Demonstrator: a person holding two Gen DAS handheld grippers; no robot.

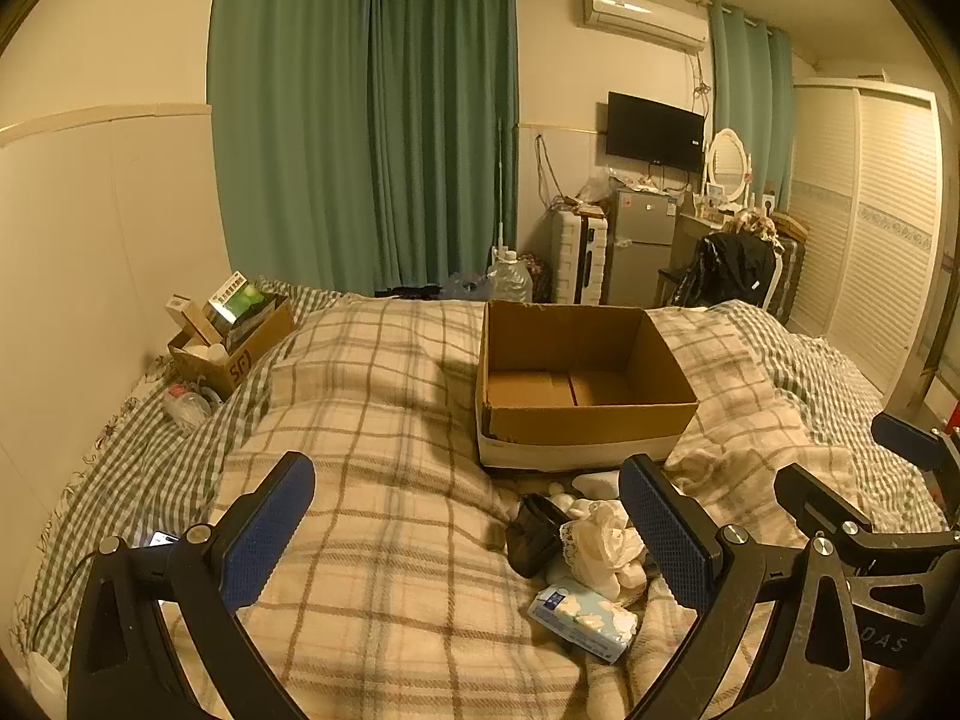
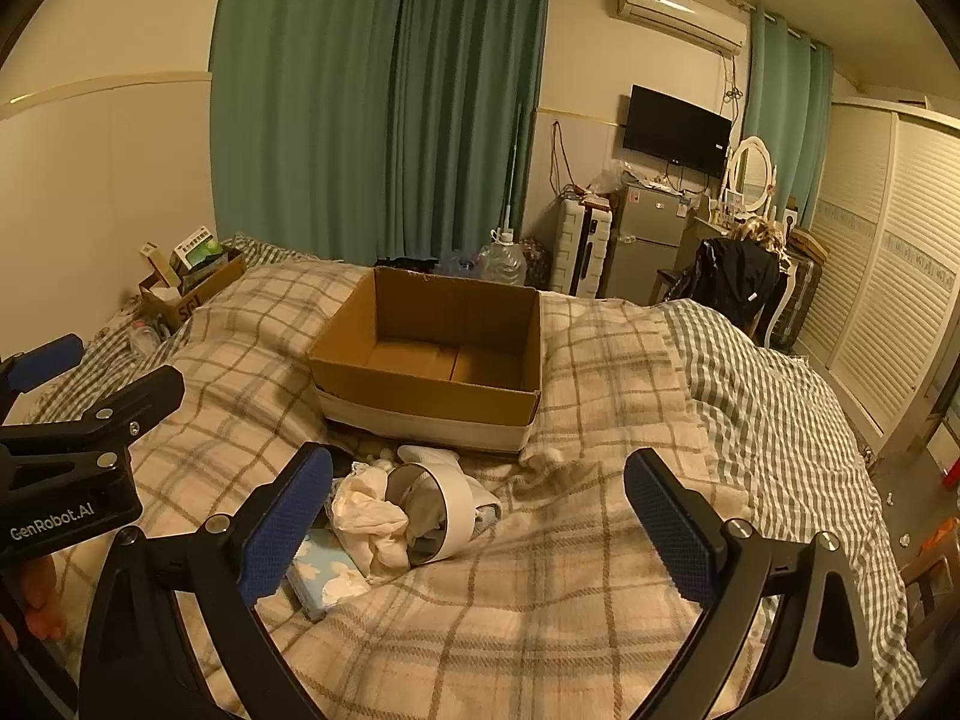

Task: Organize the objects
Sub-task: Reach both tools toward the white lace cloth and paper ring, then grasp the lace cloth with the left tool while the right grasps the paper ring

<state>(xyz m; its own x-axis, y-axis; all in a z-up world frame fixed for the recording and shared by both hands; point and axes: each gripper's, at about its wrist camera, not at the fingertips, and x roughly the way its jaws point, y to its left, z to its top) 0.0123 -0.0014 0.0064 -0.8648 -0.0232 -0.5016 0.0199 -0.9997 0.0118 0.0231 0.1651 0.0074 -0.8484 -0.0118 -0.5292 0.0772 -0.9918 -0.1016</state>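
An open, empty cardboard box (image 1: 576, 384) sits on the plaid blanket; it also shows in the right wrist view (image 2: 432, 360). In front of it lies a small pile: a black object (image 1: 531, 534), a cream cloth (image 1: 606, 540) (image 2: 369, 516), a blue tissue pack (image 1: 582, 612) (image 2: 327, 579) and a white cylinder (image 2: 441, 510) lying on its side. My left gripper (image 1: 468, 534) is open and empty, just left of the pile. My right gripper (image 2: 480, 528) is open and empty, with the pile near its left finger.
A smaller cardboard box (image 1: 234, 336) full of items stands by the wall at the left, with a plastic bottle (image 1: 189, 405) beside it. The bed's right edge (image 2: 840, 450) drops toward a louvred wardrobe (image 2: 900, 276). A fridge, chair and water jug stand beyond the bed's far end.
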